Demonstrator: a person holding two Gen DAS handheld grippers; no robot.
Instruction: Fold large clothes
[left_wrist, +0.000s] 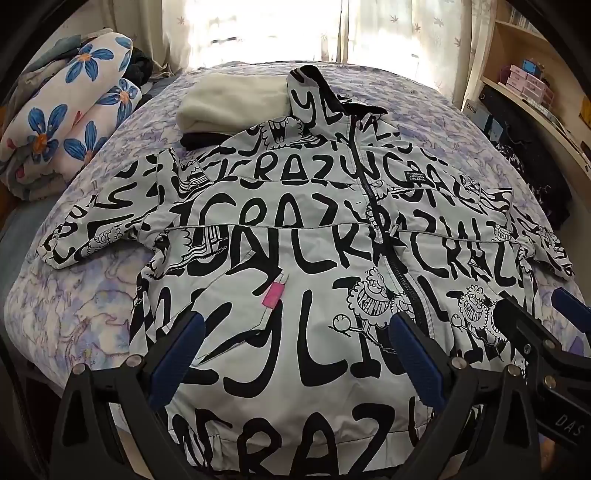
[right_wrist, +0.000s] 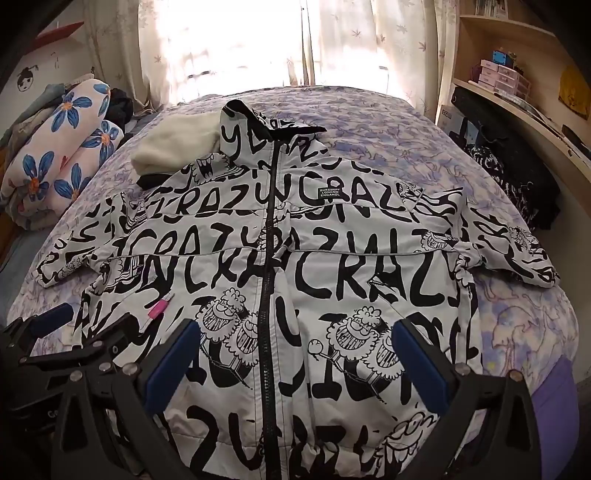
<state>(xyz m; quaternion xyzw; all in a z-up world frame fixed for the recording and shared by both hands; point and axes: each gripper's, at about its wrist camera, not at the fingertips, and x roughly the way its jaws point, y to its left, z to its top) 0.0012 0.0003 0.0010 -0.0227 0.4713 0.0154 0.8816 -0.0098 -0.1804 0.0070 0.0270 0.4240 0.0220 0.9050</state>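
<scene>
Bedspread carries the jacket spread flat, zipped, sleeves out; left gripper and right gripper hover spread wide, holding nothing; slippery cloth may slide, sleeves dragging the cream bundle askew.

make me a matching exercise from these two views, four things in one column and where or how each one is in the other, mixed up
Things:
1. jacket
2. cream folded garment
3. flower-print bedding
4. pink tag

Places or states:
A. rolled up at the left edge of the bed
B. spread flat, zipped shut, sleeves out to the sides
C. on the jacket's front, left of the zip
D. beside the jacket's collar, at the far end of the bed

Pairs: 1-B, 2-D, 3-A, 4-C
</scene>
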